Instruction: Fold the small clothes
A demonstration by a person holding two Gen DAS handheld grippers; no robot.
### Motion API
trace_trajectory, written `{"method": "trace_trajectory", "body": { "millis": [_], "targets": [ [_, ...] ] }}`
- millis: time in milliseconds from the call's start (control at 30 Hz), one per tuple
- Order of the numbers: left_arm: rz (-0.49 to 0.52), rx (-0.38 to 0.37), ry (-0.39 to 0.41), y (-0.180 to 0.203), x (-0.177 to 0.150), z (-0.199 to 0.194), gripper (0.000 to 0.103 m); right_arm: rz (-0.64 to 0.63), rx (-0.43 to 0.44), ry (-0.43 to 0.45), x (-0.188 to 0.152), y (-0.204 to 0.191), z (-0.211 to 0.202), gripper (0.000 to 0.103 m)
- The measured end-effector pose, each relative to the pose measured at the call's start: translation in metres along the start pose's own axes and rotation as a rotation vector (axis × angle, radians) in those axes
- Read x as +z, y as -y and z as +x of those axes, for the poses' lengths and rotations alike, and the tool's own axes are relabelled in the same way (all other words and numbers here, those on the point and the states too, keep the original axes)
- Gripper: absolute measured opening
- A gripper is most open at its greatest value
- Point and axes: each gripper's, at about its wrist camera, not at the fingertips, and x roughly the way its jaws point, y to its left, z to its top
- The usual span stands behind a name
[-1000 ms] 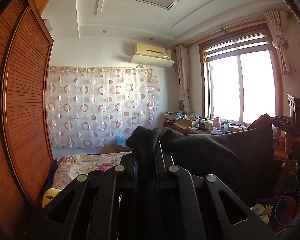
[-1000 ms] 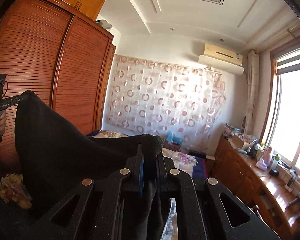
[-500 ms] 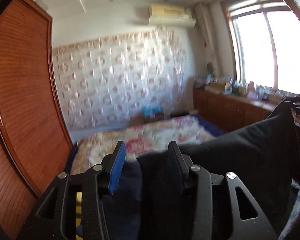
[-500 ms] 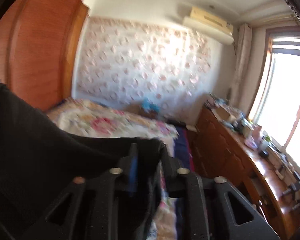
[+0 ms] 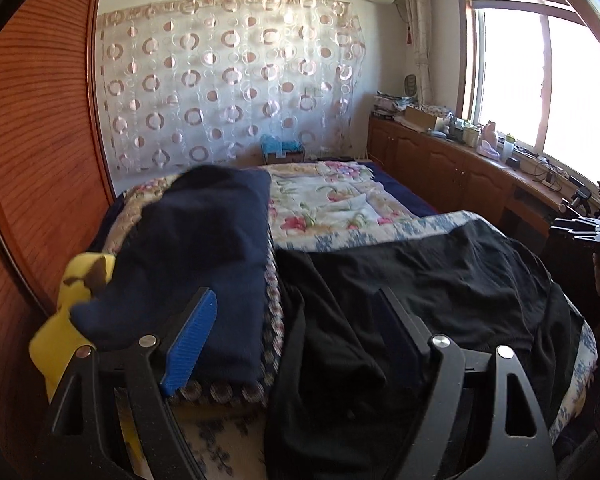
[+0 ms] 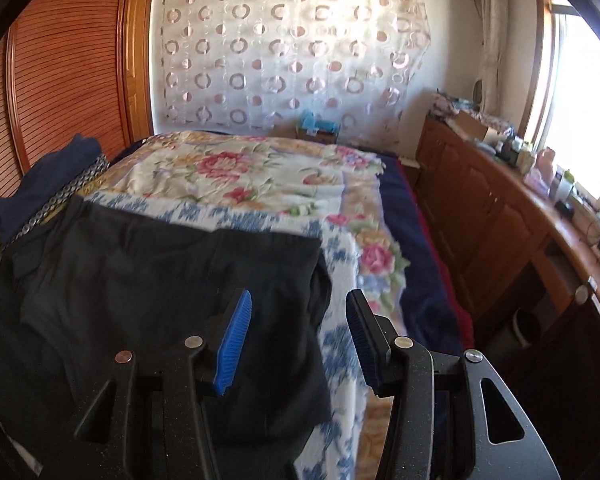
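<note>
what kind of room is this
Most likely a home bedroom: a bed with a floral quilt, a slatted wooden wardrobe beside it, and a low cabinet cluttered with bottles under the window.

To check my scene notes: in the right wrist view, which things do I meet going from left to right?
Wooden wardrobe → navy folded clothes → black garment → floral quilt → wooden cabinets → window.

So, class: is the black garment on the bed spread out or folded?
Spread out: the black garment lies flat, mostly one layer, on the bed.
</note>
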Motion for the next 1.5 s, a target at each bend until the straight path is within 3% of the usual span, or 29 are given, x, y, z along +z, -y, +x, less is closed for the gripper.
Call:
{"method": "trace_trajectory", "body": {
  "millis": [333,533,833,1067,1233,1333,1367,1500],
  "targets": [
    [0.002,-0.025,-0.193,0.016,-0.041,0.039,0.081,0.116,0.099,-0.113,-0.029,0.025,0.020,0.051],
    [0.020,-0.015,-0.288,0.020,-0.057,0.055,0.081,0.109,0.083,-0.121,-0.023,0.035,0.011,0.051],
    [0.035,0.001,-0.331,0.025,-0.066,0.064,0.084,0.111,0.009,-0.154,-0.035,0.060,-0.020,0.051],
    [0.022,0.001,-0.334,0.022,-0.067,0.061,0.086,0.087,0.031,-0.184,-0.068,0.057,-0.050,0.051],
    [0.011,0.003,-0.340,0.020,-0.067,0.065,0.090,0.055,0.015,-0.202,-0.078,0.040,-0.049,0.039],
    [0.010,0.004,-0.340,0.020,-0.067,0.065,0.090,0.038,0.026,-0.203,-0.082,0.034,-0.055,0.008],
    [0.010,0.004,-0.340,0.020,-0.068,0.065,0.090,0.027,0.017,-0.208,-0.084,0.032,-0.058,0.003],
    [0.009,0.004,-0.340,0.020,-0.068,0.065,0.090,0.008,-0.010,-0.222,-0.093,0.035,-0.079,0.002]
  ]
}}
